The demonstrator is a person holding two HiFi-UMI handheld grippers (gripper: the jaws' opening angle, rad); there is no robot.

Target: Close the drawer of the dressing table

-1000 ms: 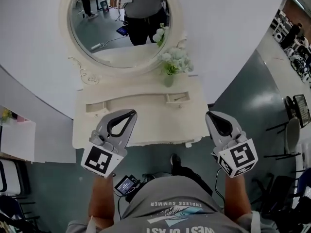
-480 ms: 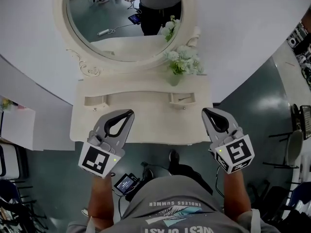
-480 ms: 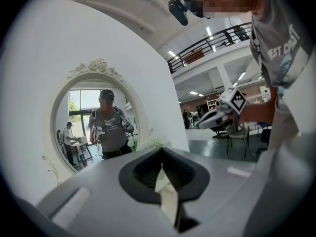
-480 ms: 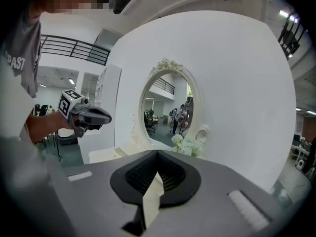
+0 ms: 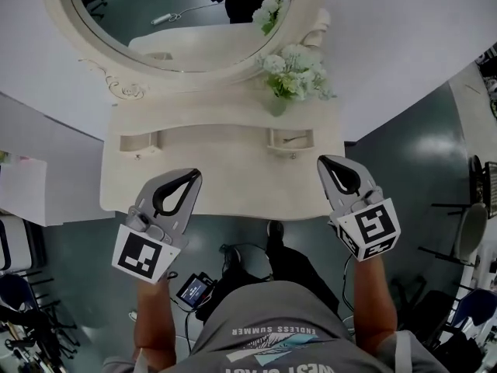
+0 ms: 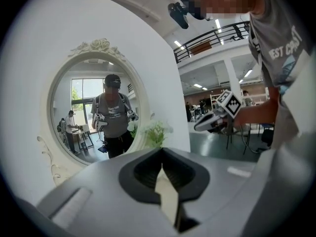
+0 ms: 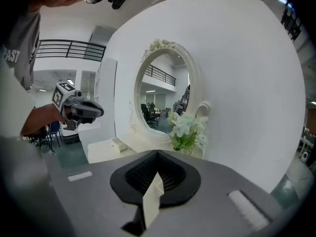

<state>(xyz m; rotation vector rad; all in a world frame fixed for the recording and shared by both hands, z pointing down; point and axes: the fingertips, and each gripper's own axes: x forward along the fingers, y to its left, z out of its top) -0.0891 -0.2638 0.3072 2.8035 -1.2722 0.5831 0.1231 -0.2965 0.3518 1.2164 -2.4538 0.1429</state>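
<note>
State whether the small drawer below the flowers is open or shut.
Open. In the head view the drawer juts forward of the dressing table ledge, and its inside shows from above.

Grey printed T-shirt, grey left gripper and right gripper

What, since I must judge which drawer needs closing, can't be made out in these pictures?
Cream dressing table's front: head view, hidden under its own top.
Small right-hand drawer's contents: head view, too small.
Oval white-framed mirror: head view, top cut by the edge.
Tabletop: left gripper view, blocked by the left gripper's body.
</note>
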